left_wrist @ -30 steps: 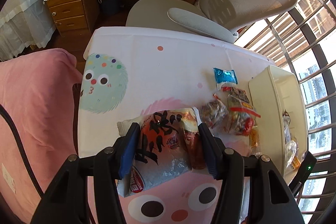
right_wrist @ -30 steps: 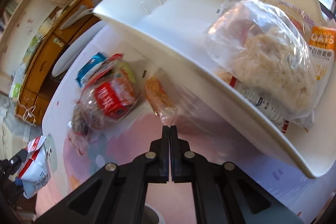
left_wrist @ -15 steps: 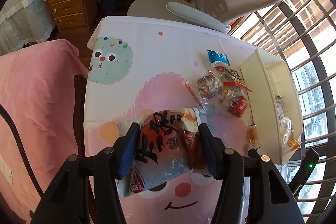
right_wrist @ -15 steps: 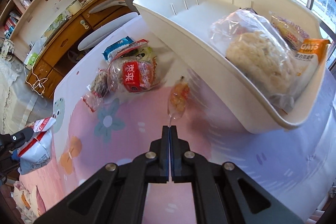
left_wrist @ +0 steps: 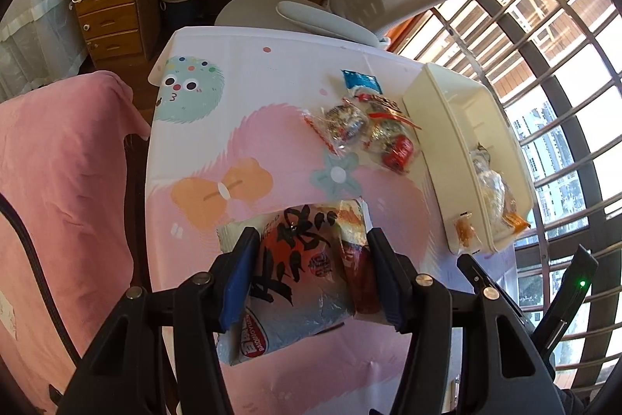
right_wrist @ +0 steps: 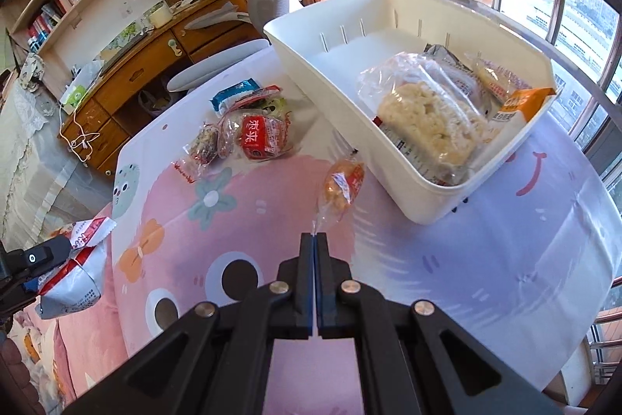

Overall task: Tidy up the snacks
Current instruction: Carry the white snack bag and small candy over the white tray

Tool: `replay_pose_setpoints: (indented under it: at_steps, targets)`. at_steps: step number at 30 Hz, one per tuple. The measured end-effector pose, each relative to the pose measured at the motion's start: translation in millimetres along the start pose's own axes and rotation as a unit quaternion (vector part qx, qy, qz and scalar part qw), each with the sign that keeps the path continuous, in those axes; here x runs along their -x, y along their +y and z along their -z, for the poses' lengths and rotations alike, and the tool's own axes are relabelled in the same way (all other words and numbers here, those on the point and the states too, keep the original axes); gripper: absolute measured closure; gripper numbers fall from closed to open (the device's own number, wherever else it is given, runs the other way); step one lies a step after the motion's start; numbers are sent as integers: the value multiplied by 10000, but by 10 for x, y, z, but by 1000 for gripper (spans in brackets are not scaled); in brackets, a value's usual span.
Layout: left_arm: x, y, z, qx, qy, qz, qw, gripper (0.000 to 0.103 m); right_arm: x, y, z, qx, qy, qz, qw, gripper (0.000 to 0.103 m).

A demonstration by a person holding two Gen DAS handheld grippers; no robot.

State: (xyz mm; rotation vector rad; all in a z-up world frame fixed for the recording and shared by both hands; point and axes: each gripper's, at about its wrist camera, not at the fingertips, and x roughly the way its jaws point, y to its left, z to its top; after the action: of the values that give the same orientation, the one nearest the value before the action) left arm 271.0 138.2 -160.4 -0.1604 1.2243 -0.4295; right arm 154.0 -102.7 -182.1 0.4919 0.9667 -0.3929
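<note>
**Snack sorting: status with both grippers loaded**

**Progress.** The white bin (right_wrist: 412,158), at the upper right of the right wrist view, already contains several packets, including a large clear bag of puffed rice cake (right_wrist: 431,115) and an orange-labelled packet (right_wrist: 521,104). The far half of the bin is bare. A cluster of wrapped snacks (right_wrist: 248,135) and a blue packet (right_wrist: 233,94) lie on the tablecloth (right_wrist: 505,259) at frame centre-left, apart from the bin. Judged from this, the task is partly done: two items are in hand and the cluster is left to move.

**Left gripper.** The left gripper (left_wrist: 311,259) is clamped on a large snack bag (left_wrist: 299,271), one finger on each side of it. The bag sits at lower centre of the left wrist view, held above the tablecloth. Its long axis runs up-down in the frame, along the fingers, with the sealed top edge pointing away from the camera.

**Right gripper.** The right gripper (right_wrist: 314,240) has its fingers pressed together on the clear tail of a small orange snack (right_wrist: 344,181). The snack lies at frame centre, just beside the bin's near wall; whether it touches the cloth cannot be told. Its long axis points up and slightly right, toward the bin.
</note>
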Motion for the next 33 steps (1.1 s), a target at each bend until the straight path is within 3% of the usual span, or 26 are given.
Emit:
replay_pose_setpoints:
  at_steps: [14,24,33]
  targets:
    - [283,-412,395,-276,50,533,9982,48,543,-66,56,513,-148,-336,9980,103]
    - [398,-939,481,-543,-320,830,9946,48,862,-391,-197,793,-543,-468,9943,103]
    - [384,-1531,473,-534,-623,812,9933,48,1028,-796,-537,1092,-719,-534,9900,103]
